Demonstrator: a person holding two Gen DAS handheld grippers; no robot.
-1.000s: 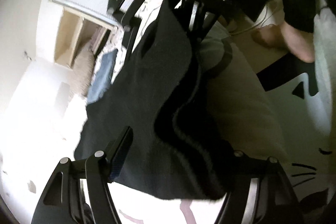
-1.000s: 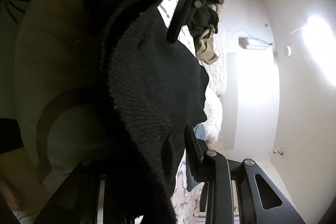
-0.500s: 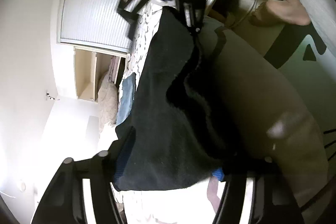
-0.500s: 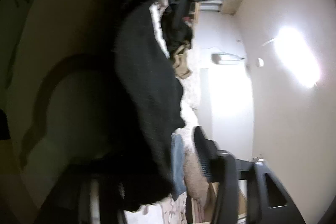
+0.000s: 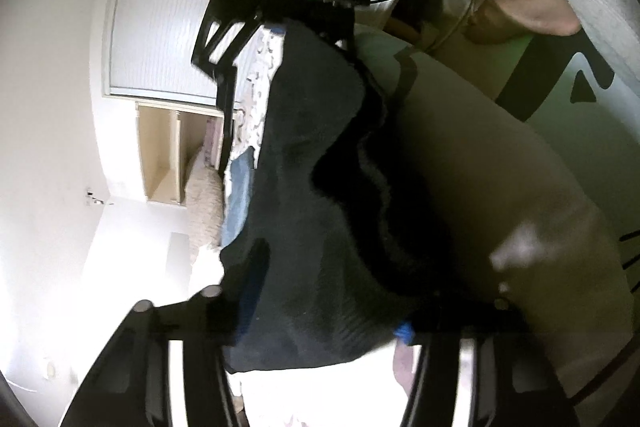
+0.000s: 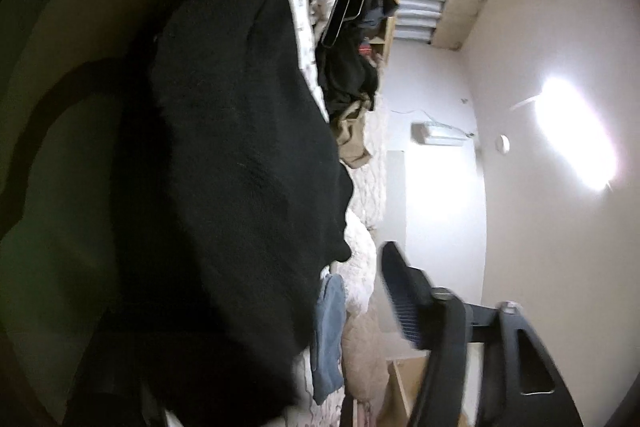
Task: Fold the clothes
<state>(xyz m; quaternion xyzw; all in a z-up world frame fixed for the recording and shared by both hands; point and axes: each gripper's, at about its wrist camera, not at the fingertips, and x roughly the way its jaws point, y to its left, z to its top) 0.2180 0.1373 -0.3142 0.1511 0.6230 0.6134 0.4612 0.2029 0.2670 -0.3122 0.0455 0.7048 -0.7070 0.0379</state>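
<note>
Holding black garment [image 5: 320, 211] stretched in the air between left tongs [image 5: 316, 311] and right tongs [image 6: 256, 311], both sets closing with cloth between the fingers; folding barely begun, no finished fold showing, more clothes [image 6: 352, 83] waiting on bed beyond. Left view catching right tongs clamped on far edge plus bare foot [image 5: 528, 11]; right view alone showing ceiling light [image 6: 576, 135] and blue cloth [image 6: 330, 335] below garment.
</note>
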